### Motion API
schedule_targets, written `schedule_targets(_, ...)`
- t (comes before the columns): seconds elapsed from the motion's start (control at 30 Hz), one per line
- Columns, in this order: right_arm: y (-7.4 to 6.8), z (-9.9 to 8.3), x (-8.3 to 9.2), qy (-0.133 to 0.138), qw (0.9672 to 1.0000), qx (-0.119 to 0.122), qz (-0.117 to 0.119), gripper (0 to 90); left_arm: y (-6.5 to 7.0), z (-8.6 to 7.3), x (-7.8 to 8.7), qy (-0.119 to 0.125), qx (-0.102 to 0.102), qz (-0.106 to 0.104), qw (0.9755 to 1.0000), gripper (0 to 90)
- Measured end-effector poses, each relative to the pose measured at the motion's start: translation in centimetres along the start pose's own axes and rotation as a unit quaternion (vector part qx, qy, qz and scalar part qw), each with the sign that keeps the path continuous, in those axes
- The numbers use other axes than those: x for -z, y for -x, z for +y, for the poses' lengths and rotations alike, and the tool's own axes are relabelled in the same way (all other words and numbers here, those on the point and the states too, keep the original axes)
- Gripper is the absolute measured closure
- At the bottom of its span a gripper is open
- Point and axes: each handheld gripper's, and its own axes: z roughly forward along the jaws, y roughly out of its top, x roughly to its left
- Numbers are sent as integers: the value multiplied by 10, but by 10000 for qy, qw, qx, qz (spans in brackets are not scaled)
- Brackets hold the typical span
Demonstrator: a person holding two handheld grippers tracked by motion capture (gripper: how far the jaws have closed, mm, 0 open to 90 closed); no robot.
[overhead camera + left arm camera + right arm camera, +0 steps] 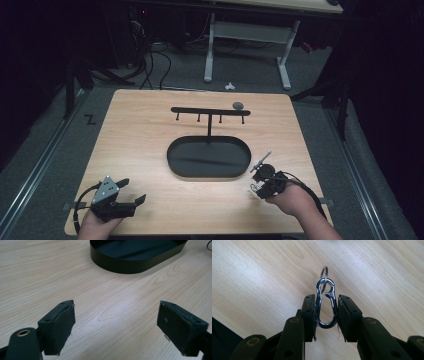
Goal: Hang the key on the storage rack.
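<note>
Right gripper pinched a silver carabiner with key ring, held above the bench at its near right. Left gripper jaws spread wide, holding nothing, near left. Black oval tray with hook stand at centre.

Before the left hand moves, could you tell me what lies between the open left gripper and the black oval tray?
Only bare light wood table: in the left gripper view, nothing lies between the left gripper and the black oval tray.

Your high view looks down over the whole table; both gripper views sit low, sharing its wood, left catching the black tray
</note>
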Motion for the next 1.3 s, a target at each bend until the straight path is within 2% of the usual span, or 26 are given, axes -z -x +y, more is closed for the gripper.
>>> schedule_targets(0.13,3,2,9,137,9999,-93,37,684,0,0,0,4,11,-2,10000,155)
schedule_targets(0.27,5,4,18,239,9995,-180,-34,683,0,0,0,-15,6,-9,10000,155)
schedule_targets(0.43,7,8,26,301,9993,-214,-85,684,0,0,0,14,35,-15,10000,155)
schedule_targets(0.5,8,11,29,350,9991,-225,-25,684,0,0,1,17,37,-18,10000,155)
schedule_targets(0.53,8,12,30,350,9989,-293,-47,684,0,0,1,17,30,-16,10000,155)
schedule_targets(0.87,9,27,43,423,9985,-319,-138,684,0,0,1,33,41,-26,10000,155)
schedule_targets(1.3,18,40,66,790,9955,-503,-141,684,-1,0,1,45,54,-44,10000,155)
